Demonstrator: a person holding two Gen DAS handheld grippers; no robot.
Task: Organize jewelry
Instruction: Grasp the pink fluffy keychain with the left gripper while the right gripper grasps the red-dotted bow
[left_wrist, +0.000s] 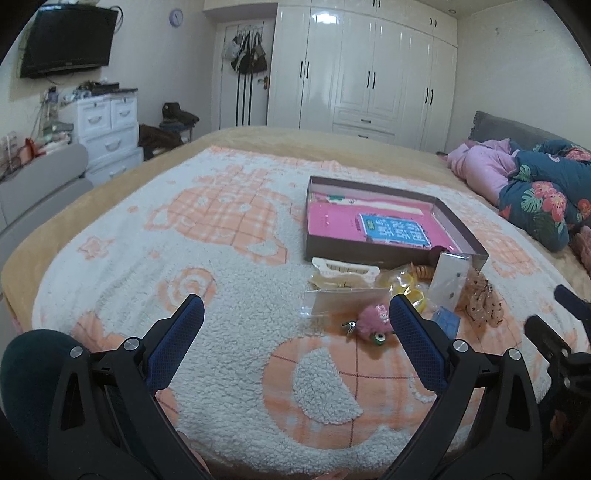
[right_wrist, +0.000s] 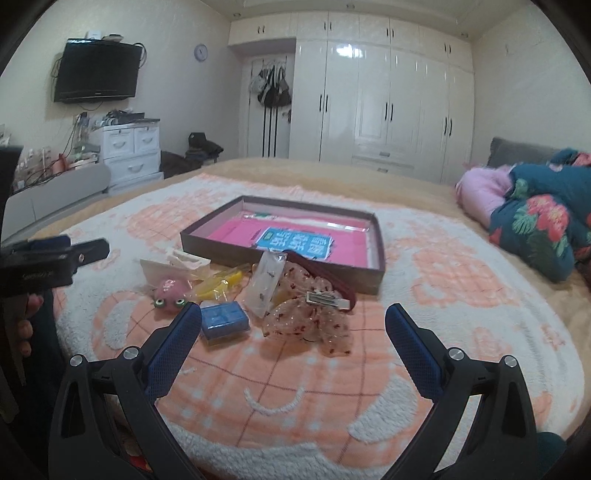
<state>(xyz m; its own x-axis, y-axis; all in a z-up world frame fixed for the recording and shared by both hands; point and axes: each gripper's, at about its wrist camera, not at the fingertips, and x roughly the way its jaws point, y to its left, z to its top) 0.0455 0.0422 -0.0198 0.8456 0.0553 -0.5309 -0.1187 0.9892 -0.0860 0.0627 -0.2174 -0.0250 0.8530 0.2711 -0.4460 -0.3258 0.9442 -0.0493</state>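
Both grippers hover over the bed's blanket (right_wrist: 332, 398) with fingers spread wide, grasping nothing: the left gripper (left_wrist: 295, 325) at lower centre of its view, the right gripper (right_wrist: 293, 332) likewise. Just beyond them lies a jewelry pile (right_wrist: 295, 295): blue box (right_wrist: 223, 318), pink charm (left_wrist: 373, 319), speckled scrunchie (right_wrist: 317, 325). Behind it sits an open tray (right_wrist: 280, 266).
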